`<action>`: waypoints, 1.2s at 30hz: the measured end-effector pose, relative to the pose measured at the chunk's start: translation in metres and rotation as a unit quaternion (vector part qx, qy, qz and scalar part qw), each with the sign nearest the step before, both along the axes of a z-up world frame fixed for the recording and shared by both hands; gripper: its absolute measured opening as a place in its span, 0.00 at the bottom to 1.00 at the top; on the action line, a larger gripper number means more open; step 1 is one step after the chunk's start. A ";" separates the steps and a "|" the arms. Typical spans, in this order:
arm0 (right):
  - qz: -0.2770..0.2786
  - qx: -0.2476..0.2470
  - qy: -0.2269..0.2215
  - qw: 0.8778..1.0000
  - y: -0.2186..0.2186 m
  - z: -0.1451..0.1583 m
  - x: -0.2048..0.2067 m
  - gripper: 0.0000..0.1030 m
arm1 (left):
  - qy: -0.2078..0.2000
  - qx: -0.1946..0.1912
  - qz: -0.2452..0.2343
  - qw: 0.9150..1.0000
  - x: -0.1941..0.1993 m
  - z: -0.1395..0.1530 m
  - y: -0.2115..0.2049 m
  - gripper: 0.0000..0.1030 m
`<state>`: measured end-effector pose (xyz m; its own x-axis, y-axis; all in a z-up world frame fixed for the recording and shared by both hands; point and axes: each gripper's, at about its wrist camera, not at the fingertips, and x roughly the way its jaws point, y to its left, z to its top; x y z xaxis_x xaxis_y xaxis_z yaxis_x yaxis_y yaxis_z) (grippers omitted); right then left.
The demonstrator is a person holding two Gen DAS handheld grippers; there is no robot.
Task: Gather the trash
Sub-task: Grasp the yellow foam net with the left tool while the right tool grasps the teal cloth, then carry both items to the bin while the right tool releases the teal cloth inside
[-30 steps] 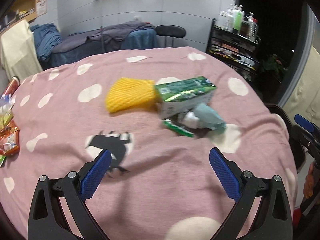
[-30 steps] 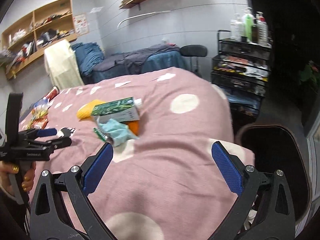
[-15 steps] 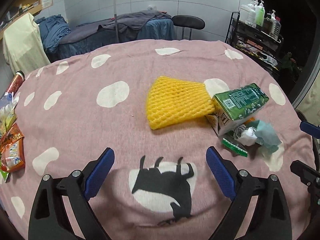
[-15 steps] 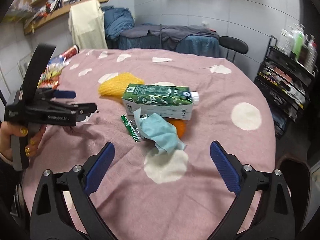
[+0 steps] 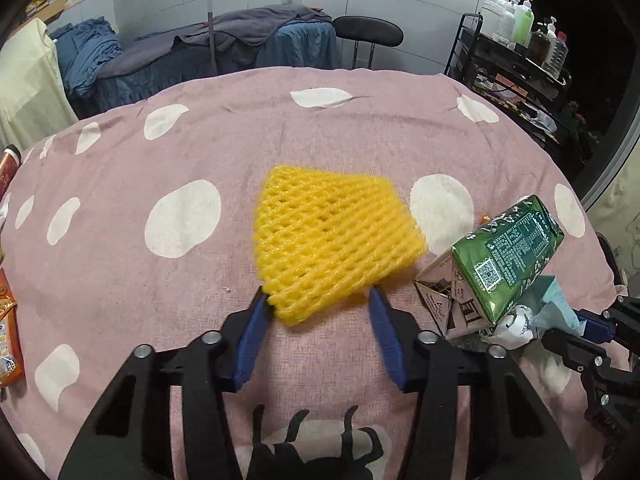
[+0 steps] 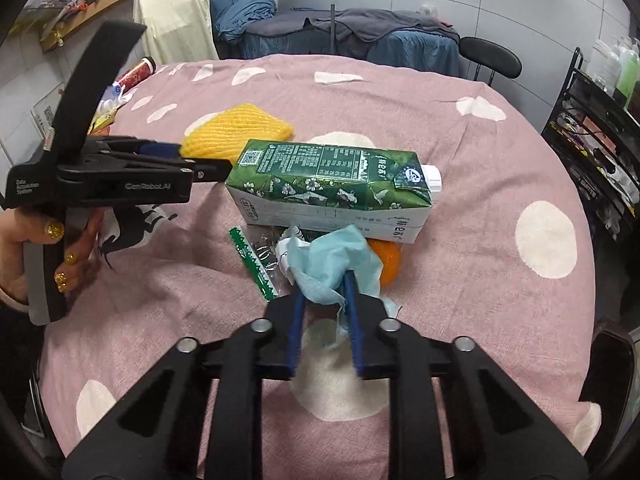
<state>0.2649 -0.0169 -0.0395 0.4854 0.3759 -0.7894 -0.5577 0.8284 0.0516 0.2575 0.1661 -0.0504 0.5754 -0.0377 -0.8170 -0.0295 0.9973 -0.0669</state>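
Observation:
A yellow foam fruit net lies on the pink spotted tablecloth. My left gripper is closed on the net's near corner, both blue pads touching it; it also shows in the right wrist view. A green drink carton lies on its side beside the net. In front of it lie a crumpled light-blue tissue, a green-edged clear wrapper and an orange peel. My right gripper is closed on the tissue.
Snack packets and a red can lie at the table's left edge. Behind the table stand a black chair, a bed with blue-grey covers and a black bottle rack at right.
Both grippers moved forward and closed from wide open: the left onto the yellow net's corner, the right onto the blue tissue.

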 end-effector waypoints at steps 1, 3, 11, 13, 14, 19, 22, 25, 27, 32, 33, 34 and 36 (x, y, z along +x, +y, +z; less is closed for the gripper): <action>-0.002 0.004 -0.004 1.000 -0.002 0.001 -0.001 0.14 | -0.003 0.002 0.001 1.000 -0.001 0.000 -0.001 0.33; -0.008 0.016 -0.011 1.000 -0.006 0.005 -0.002 0.12 | -0.006 0.009 0.001 1.000 -0.003 0.002 -0.004 0.17; -0.034 0.054 -0.023 0.998 -0.028 0.018 -0.010 0.11 | -0.036 -0.009 0.013 0.999 -0.028 0.016 -0.003 0.10; -0.040 0.062 -0.026 0.997 -0.035 0.021 -0.014 0.11 | -0.045 -0.017 0.018 0.999 -0.035 0.020 -0.002 0.10; -0.043 0.066 -0.027 0.997 -0.037 0.022 -0.015 0.11 | -0.050 -0.019 0.021 0.998 -0.039 0.023 -0.002 0.10; -0.055 0.080 -0.035 0.995 -0.052 0.028 -0.024 0.10 | -0.078 -0.036 0.028 0.996 -0.063 0.038 -0.002 0.10; -0.064 0.089 -0.040 0.993 -0.062 0.031 -0.031 0.10 | -0.095 -0.042 0.030 0.994 -0.078 0.047 -0.007 0.10; -0.071 0.098 -0.041 0.992 -0.072 0.031 -0.038 0.11 | -0.109 -0.047 0.026 0.993 -0.091 0.054 -0.014 0.10; -0.079 0.099 -0.045 0.991 -0.078 0.032 -0.042 0.10 | -0.115 -0.049 0.020 0.992 -0.099 0.058 -0.022 0.10; -0.095 0.108 -0.052 0.988 -0.096 0.034 -0.054 0.11 | -0.130 -0.054 0.005 0.990 -0.112 0.063 -0.039 0.10; -0.098 0.111 -0.052 0.988 -0.100 0.035 -0.056 0.11 | -0.132 -0.052 0.002 0.990 -0.114 0.063 -0.045 0.10; -0.101 0.113 -0.052 0.987 -0.103 0.035 -0.058 0.10 | -0.134 -0.052 0.000 0.990 -0.116 0.064 -0.049 0.10; -0.108 0.118 -0.055 0.986 -0.110 0.037 -0.063 0.11 | -0.137 -0.056 -0.007 0.989 -0.119 0.065 -0.058 0.10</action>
<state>0.2023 -0.1270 -0.0029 0.6525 0.4212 -0.6299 -0.3823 0.9007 0.2062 0.1389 0.1082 0.0142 0.7737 -0.1282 -0.6204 0.0187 0.9835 -0.1799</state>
